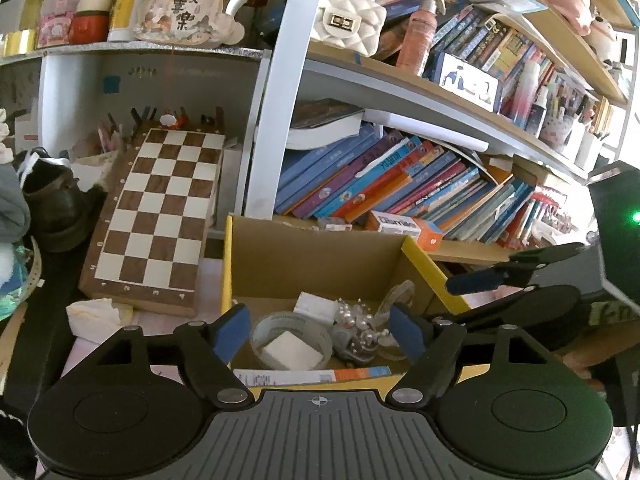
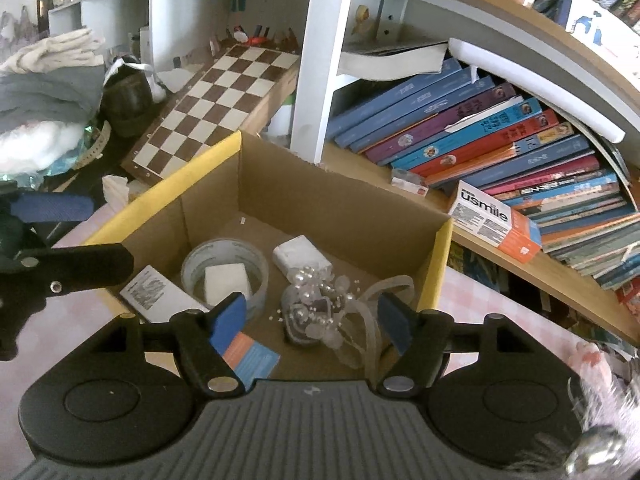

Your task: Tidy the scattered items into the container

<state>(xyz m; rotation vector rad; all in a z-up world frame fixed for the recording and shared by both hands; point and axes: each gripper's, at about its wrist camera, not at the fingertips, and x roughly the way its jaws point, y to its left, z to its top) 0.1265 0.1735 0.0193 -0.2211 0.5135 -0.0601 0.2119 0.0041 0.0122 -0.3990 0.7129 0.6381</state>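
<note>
Right wrist: right gripper (image 2: 310, 322) open over box (image 2: 208, 154).

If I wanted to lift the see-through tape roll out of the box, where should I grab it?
Pinch the tape roll by its wall, coming from straight above. It lies flat on the floor of the cardboard box, hole upward, so one finger can go outside the ring and one inside. Choose a spot away from the white block sitting in the hole, which probably crowds that finger.

One open brown cardboard box with yellow rims (image 2: 434, 276) holds one clear tape roll (image 2: 224, 270), two white blocks (image 2: 302, 258) (one sits inside the roll), one pearl-beaded ribbon ornament (image 2: 316, 312), one printed flat packet (image 2: 160, 296).
</note>
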